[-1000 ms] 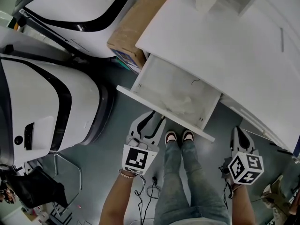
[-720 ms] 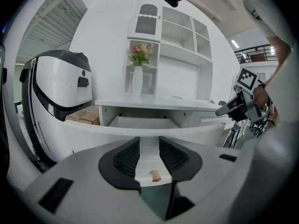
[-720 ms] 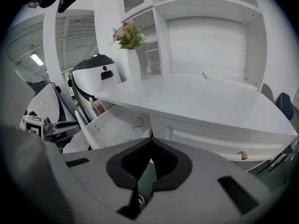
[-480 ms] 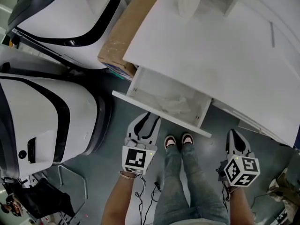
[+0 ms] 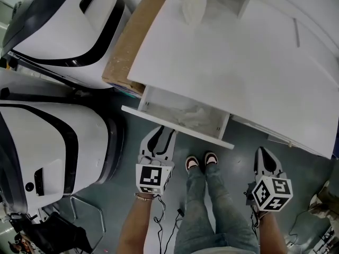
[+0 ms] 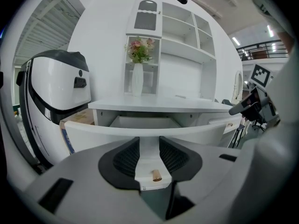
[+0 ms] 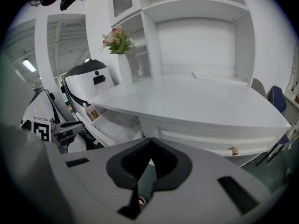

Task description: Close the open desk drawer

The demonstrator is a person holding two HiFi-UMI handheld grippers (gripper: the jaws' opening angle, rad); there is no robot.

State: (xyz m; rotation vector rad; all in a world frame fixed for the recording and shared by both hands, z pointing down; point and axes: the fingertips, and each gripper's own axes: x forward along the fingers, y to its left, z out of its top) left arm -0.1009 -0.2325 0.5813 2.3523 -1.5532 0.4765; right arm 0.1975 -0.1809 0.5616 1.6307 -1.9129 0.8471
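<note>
The drawer point(image 5: 177, 126) has slid further in. Its knob point(image 6: 156, 175) sits between our left gripper's point(image 5: 161, 134) fingers point(image 6: 127, 155), narrowed slightly yet released; the right gripper point(image 5: 264, 155), clenched, stands farther off.

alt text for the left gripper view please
The left claw, its jaws apart after just closing slightly, points at the white front of an open desk drawer, whose small knob shows in the gap. Behind stand a white desk with a vase of flowers and, at left, a white machine.
</note>
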